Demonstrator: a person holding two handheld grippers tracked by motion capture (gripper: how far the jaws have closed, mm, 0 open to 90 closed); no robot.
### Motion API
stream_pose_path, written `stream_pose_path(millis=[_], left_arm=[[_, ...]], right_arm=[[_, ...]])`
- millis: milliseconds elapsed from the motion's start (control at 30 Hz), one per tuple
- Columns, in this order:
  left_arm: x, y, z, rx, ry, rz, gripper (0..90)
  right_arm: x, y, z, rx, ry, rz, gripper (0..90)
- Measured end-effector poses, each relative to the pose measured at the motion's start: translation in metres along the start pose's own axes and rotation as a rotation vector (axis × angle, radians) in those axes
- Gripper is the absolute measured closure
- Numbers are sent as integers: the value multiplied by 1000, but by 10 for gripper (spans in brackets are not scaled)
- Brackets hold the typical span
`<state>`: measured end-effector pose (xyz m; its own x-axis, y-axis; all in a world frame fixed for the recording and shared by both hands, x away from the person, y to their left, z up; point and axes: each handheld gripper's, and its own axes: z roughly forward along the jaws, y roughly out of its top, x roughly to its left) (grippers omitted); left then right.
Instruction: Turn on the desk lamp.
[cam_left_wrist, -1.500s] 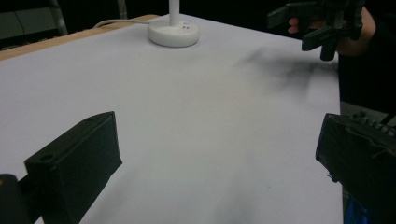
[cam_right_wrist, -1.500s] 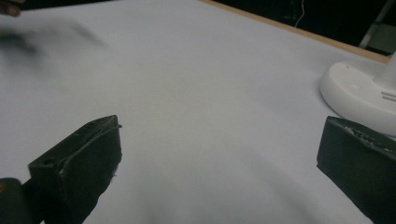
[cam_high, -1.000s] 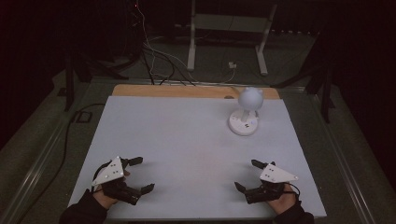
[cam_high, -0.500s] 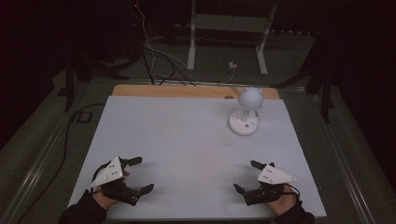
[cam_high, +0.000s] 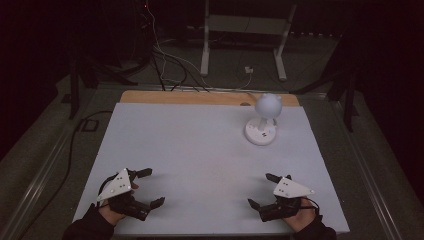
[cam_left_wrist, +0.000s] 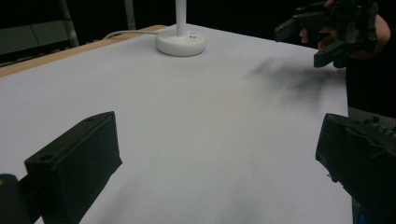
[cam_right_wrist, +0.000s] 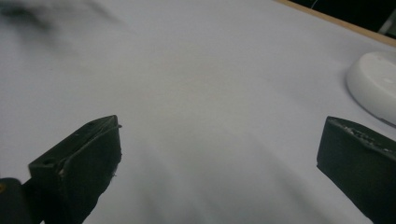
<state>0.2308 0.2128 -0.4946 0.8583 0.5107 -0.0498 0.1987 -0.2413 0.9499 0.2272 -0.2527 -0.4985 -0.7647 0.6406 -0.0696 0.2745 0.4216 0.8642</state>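
Lamp (cam_high: 264, 120) first: from the high view we see the small white globe lamp standing upright toward the far right of the white tabletop (cam_high: 200, 150), well apart from both tools. Our left hand-held gripper (cam_high: 148, 187) and right hand-held gripper (cam_high: 261, 189) sit near the close edge, jaws apart, and compared with the pictures from a moment ago almost nothing has shifted, so we judge the reach for the lamp has not begun

From the left gripper view, our black jaws stand wide with bare tabletop between them; the lamp base (cam_left_wrist: 180, 43) lies far ahead, the right hand-held gripper (cam_left_wrist: 327, 35) off to one side

From the right gripper view, jaws again spread, the lamp base (cam_right_wrist: 373, 86) nearer, at the right edge
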Motion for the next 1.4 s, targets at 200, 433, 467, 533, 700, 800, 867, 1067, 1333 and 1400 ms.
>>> stream_pose_path(millis=[200, 433, 467, 533, 700, 800, 867, 1067, 1333, 1400], left_arm=[[0, 0, 0, 4, 2, -2, 3], [0, 0, 0, 1, 5, -4, 3], [0, 0, 0, -2, 4, -6, 3], [1, 0, 0, -2, 5, -7, 3], [1, 0, 0, -2, 6, -7, 3], [1, 0, 0, 0, 7, -5, 3], [0, 0, 0, -2, 5, -6, 3], [0, 0, 0, -3, 3, -7, 3], [0, 0, 0, -3, 3, -7, 3], [0, 0, 0, -2, 2, -5, 3]], right_arm=[[3, 4, 1, 13, 21, -9, 0], [5, 11, 0, 8, 44, 0, 0], [5, 14, -1, 1, 53, 5, 0], [4, 18, -2, -11, 56, 14, 0], [4, 25, -4, -24, 56, 13, 0], [2, 28, -5, -35, 53, 20, 0], [0, 32, -7, -46, 46, 28, 0], [-6, 36, -8, -54, 31, 43, 0], [-13, 47, -6, -75, 4, 37, 0], [-16, 51, -5, -80, 1, 46, 0]])
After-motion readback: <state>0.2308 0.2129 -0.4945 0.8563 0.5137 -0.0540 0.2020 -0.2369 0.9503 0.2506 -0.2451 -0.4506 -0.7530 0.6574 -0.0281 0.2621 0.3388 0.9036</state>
